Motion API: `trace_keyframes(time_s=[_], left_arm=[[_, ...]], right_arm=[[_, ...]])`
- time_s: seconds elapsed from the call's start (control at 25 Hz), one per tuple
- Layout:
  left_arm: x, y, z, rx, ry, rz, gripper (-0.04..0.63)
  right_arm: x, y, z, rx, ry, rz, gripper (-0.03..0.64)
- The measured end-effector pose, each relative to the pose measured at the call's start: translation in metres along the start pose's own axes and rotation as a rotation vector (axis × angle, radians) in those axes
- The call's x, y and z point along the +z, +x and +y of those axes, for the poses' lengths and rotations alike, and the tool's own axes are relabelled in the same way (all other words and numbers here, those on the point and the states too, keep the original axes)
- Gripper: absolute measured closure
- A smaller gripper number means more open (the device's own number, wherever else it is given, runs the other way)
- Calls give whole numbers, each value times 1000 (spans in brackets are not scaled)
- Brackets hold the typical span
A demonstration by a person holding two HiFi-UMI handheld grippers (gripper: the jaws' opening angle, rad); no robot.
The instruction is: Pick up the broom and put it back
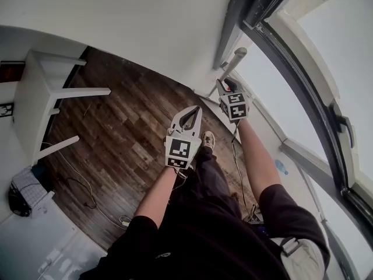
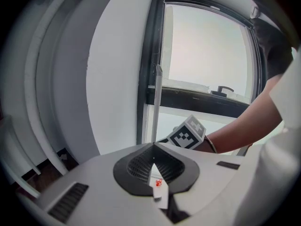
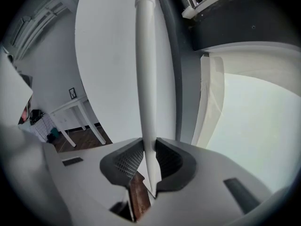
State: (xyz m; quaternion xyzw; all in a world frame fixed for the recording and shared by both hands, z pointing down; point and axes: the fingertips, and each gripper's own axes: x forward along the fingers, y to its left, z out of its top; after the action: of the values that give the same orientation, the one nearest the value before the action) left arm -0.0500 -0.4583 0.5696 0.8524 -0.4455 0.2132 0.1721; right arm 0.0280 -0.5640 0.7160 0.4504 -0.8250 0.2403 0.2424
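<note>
Filling the right side, the tall dark-framed window [image 1: 315, 57] meets a smooth white wall [image 1: 145, 22] above the wood-plank floor [image 1: 122, 139]. Next comes the broom [image 3: 146, 79], a slim, round, matte white pole, near upright, close to that corner, its head unseen. The right gripper [image 3: 149, 147] is clamped on the pole between ribbed black pads, so it alone likely steers it home. The left gripper [image 2: 153, 149], near and lower, has its 2 jaws closed on nothing.

White broom handle [image 3: 146, 79], dark-brown plank floor [image 1: 116, 139] — black window frame [image 2: 148, 46].
</note>
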Motion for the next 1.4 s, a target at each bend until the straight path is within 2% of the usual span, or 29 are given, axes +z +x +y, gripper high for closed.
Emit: trace_keyframes(time_s=[0.28,0.56,0.76,1.04,1.4], left_arm=[[-5,-2,8,14,-8,18,595],[-12,-5,2,9,-15,31,595],[-15,-10,-1,11,-24,26,595],[-15,-25,-5,14,-22,2,595],[-23,-71,-17,10,-32,-44,595]], right_arm=[[14,14,-22,-59,38,13,522],[31,10,-27,-82,-26,-1,465],[37,-13,-20,-111,-20,-67,465],[37,-51,15,-89,-10,-133,568],[45,-128,87,-59,-66,-233,595]])
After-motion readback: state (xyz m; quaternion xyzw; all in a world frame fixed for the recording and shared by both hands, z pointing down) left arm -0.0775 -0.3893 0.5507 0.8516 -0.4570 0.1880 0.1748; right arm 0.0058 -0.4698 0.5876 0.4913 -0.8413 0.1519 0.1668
